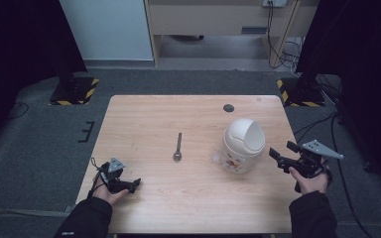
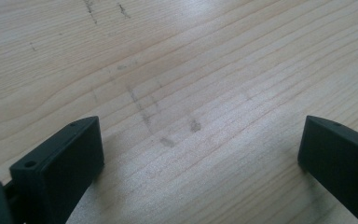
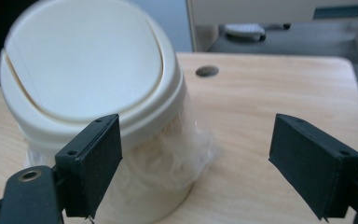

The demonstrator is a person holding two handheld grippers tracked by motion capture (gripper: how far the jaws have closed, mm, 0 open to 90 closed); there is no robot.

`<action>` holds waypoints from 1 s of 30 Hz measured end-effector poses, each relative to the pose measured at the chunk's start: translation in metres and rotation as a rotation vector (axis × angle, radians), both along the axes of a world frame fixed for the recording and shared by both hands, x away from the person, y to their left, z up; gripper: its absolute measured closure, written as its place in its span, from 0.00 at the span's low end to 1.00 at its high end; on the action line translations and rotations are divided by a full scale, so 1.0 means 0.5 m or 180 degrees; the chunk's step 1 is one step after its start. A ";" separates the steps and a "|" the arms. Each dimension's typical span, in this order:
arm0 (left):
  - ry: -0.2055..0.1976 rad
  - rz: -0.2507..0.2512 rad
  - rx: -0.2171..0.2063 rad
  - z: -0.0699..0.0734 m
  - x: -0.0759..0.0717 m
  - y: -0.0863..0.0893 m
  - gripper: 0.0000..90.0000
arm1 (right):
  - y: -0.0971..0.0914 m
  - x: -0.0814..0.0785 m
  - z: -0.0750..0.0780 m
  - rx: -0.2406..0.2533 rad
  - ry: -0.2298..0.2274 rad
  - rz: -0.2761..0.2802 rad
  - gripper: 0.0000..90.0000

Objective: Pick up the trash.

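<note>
- Small white bin (image 1: 242,144) with swing lid and plastic liner stands upright at table's (image 1: 144,119) right side; spoon (image 1: 177,149) lies mid-table, well apart from it.
- Right gripper (image 1: 278,157): jaws wide apart, holding nothing, just beside the bin, pointing at it.
- Left gripper (image 1: 134,184): low over the near-left tabletop, jaws spread wide, nothing between them but bare wood.

Light wooden table (image 1: 144,124) with rounded corners sits on grey carpet (image 1: 39,148); there's a small round dark cable hole (image 1: 228,107) near its far edge; a little cream plastic bin with a domed swing lid (image 1: 242,144) stands toward the right, clear bag liner (image 3: 186,154) bunched out under the lid; a metal spoon (image 1: 178,147) lies mid-table, well apart from the bin; yellow-and-black striped stand bases (image 1: 74,90) sit beyond the far corners.
</note>
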State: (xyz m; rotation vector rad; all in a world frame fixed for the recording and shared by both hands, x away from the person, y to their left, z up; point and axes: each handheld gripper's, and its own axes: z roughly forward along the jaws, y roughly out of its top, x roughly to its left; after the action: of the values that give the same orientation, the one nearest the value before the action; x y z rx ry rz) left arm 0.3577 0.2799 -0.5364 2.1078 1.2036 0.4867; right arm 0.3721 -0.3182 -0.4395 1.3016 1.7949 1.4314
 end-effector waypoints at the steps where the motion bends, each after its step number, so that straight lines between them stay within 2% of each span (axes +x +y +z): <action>1: 0.0000 -0.0001 0.0000 0.000 0.000 0.000 0.00 | 0.000 0.001 0.008 0.0015 -0.0043 -0.0007 0.18; 7: 0.0001 -0.0001 0.0000 0.000 0.000 0.000 0.00 | 0.006 0.020 0.043 0.0013 -0.0216 -0.0063 0.15; 14: 0.0000 -0.0001 -0.0001 0.000 0.000 0.000 0.00 | 0.035 0.052 0.049 -0.0074 -0.0257 -0.0017 0.15; 17: 0.0001 -0.0001 0.0000 0.000 0.000 0.000 0.00 | 0.058 0.073 0.045 -0.0105 -0.0266 0.0016 0.15; 20: 0.0001 -0.0001 0.0000 0.000 0.000 0.000 0.00 | 0.067 0.081 0.040 -0.0112 -0.0273 -0.0009 0.15; 24: 0.0001 -0.0001 0.0000 0.000 0.000 0.000 0.00 | 0.077 0.091 0.017 -0.0115 -0.0270 -0.0030 0.15; 27: 0.0001 -0.0001 0.0000 0.000 0.000 0.000 0.00 | 0.079 0.095 0.000 -0.0243 -0.0169 -0.0005 0.15; 30: 0.0002 -0.0001 0.0000 0.000 0.000 0.000 0.00 | 0.081 0.097 -0.011 -0.0278 -0.0120 0.0012 0.15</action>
State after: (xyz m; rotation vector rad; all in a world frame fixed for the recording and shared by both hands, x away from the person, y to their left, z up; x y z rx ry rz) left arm 0.3578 0.2799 -0.5364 2.1082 1.2037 0.4859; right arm 0.4207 -0.2775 -0.4449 1.2202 1.8150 1.3549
